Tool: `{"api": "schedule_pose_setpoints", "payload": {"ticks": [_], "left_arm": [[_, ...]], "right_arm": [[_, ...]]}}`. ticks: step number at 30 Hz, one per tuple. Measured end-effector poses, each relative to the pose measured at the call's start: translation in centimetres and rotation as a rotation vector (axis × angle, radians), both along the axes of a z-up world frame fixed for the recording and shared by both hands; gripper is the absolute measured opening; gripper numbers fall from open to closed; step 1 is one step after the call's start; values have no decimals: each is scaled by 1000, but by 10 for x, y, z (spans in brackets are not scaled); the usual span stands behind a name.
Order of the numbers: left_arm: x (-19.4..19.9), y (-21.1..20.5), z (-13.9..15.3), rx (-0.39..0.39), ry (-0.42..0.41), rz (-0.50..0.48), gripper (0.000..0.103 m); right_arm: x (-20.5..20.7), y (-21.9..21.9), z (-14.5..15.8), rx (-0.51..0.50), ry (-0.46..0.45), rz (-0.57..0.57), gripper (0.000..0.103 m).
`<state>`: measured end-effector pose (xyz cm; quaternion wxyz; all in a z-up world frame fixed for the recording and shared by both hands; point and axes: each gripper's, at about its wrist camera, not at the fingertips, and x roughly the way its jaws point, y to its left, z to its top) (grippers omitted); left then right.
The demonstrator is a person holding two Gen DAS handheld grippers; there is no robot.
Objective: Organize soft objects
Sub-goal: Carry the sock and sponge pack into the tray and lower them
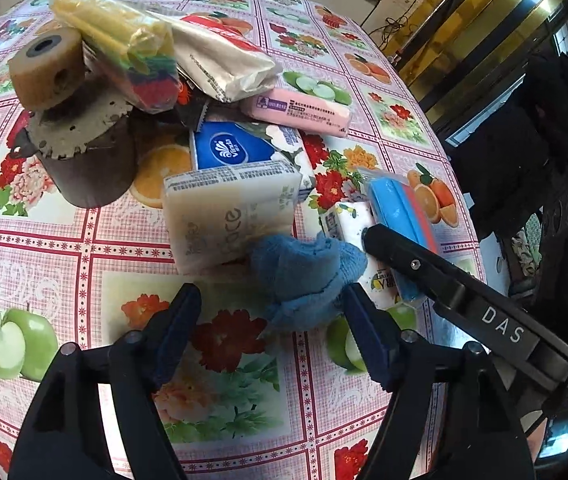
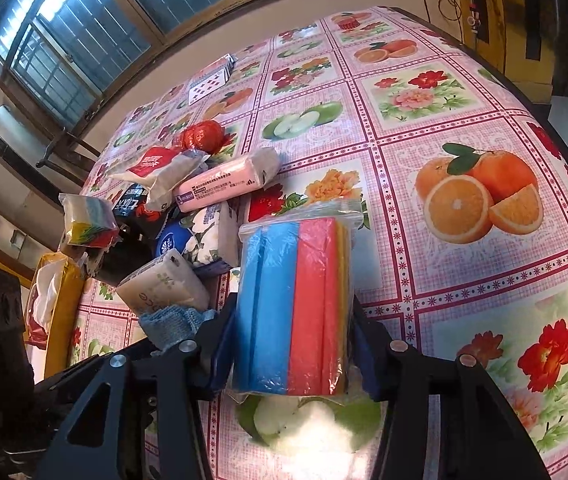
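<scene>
Right wrist | right claw (image 2: pixel 292 344) clamps bagged cloths (image 2: pixel 292 304) (blue, red, yellow)

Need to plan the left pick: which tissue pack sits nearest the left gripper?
The cream "face" tissue pack, standing beside the blue cloth just ahead of the open left gripper; the blue Vinda pack lies behind it.

We cannot read the small print on the pink pack (image 1: pixel 298 111), and the right tool's arm (image 1: pixel 464 296) covers most of the bag of coloured sponges (image 1: pixel 398 210). The small white tissue pack (image 1: pixel 348 222) lies partly under the blue cloth (image 1: pixel 304 276). The counter (image 2: pixel 464 216) is cut off at the right edge.
</scene>
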<state>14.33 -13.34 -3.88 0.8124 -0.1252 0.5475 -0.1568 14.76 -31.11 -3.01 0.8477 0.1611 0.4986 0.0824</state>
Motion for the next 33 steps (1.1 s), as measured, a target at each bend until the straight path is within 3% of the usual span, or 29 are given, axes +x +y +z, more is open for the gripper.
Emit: {"api": "schedule_pose_setpoints", "payload": {"ticks": [2, 5, 12, 18, 27, 33], "left_arm": [[1, -5, -1, -15, 10, -32, 43], [0, -9, 0, -12, 17, -55, 30], [-10, 15, 5, -34, 9, -43, 26], [-28, 56, 23, -65, -21, -14, 26], [-74, 168, 76, 52, -136, 86, 27], [-84, 268, 79, 158, -147, 238, 27]], "right_arm": [[-1, 0, 0, 0, 0, 0, 52], [-3, 1, 1, -3, -3, 2, 52], [-14, 7, 11, 4, -33, 2, 51], [-33, 44, 37, -5, -80, 64, 51], [-38, 186, 54, 29, -109, 301, 51], [-30, 294, 47, 56, -91, 424, 51]]}}
